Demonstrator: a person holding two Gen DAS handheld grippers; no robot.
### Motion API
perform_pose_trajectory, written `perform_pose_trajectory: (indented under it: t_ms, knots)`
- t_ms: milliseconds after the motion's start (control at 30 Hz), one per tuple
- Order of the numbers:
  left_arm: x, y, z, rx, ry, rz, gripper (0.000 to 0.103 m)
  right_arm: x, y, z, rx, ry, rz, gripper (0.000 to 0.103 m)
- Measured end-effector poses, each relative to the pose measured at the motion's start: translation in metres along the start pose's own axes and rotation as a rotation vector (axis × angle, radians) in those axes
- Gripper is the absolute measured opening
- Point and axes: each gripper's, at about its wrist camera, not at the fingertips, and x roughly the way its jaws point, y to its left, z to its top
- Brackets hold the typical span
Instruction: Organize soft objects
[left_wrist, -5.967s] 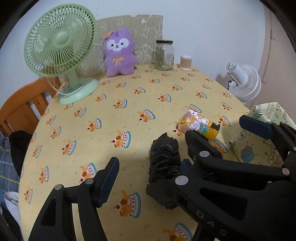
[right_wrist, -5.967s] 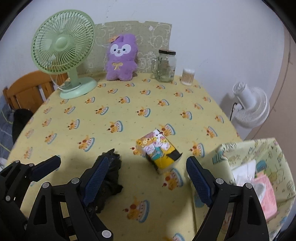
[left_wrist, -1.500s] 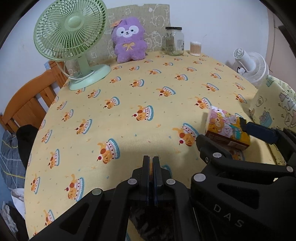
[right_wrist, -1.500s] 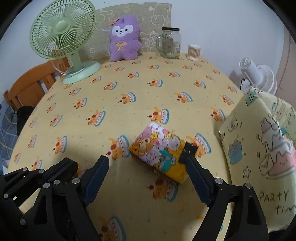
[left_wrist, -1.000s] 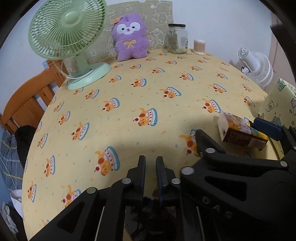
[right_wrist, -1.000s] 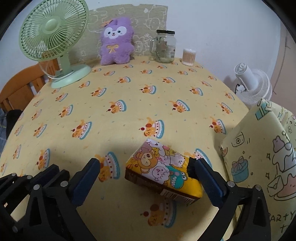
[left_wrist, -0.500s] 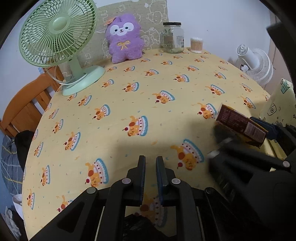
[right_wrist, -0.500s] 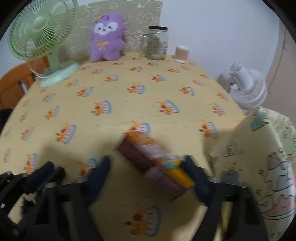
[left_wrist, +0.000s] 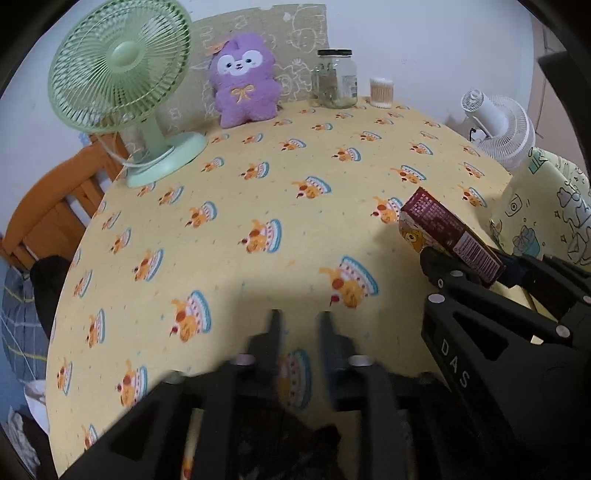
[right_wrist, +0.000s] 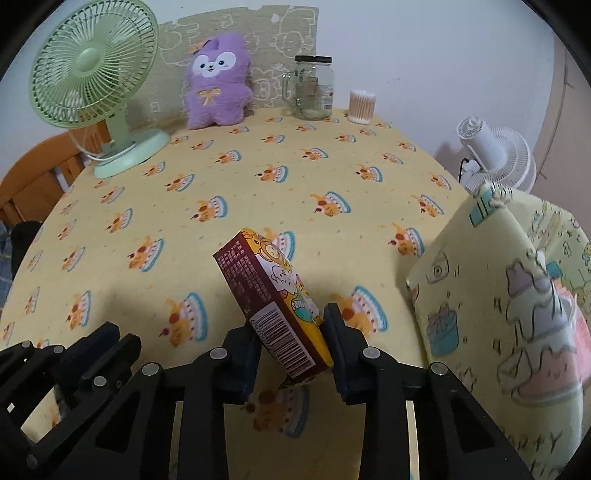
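Note:
My right gripper (right_wrist: 291, 341) is shut on a cartoon-printed tissue pack (right_wrist: 275, 301) and holds it tilted above the yellow tablecloth (right_wrist: 258, 192); the pack also shows in the left wrist view (left_wrist: 443, 230). My left gripper (left_wrist: 297, 325) is blurred, its jaws a little apart, low over the near table edge with a black bundle (left_wrist: 291, 446) under it. I cannot tell if it grips the bundle. A purple plush (right_wrist: 216, 83) sits at the back.
A patterned fabric bag (right_wrist: 517, 295) stands open at the right, with pink and white items inside. A green fan (right_wrist: 92, 77), a glass jar (right_wrist: 312, 86) and a cotton-swab tub (right_wrist: 362, 101) stand at the back. A white fan (right_wrist: 491, 155) and a wooden chair (left_wrist: 48, 214) flank the table.
My right gripper closed on the tissue pack and lifted it, tilted, off the cloth. My left gripper's jaws have parted slightly, with the black bundle low beneath them.

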Motion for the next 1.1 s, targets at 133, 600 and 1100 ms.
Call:
perform_pose_trajectory:
  t_ms: [133,600,1100]
  knots:
    - [-0.011,0.003,-0.010,-0.004,-0.004,0.016,0.040,-0.008,0.004,-0.008,0.017,0.005,0.038,0.036]
    - [-0.039,0.006,-0.043,0.021,-0.043,0.070,0.073,-0.043,0.020,-0.038,-0.018,-0.009,0.067,0.036]
    - [-0.038,0.020,-0.075,-0.094,0.005,0.006,0.067,-0.055,0.043,-0.068,-0.106,-0.007,0.076,0.036]
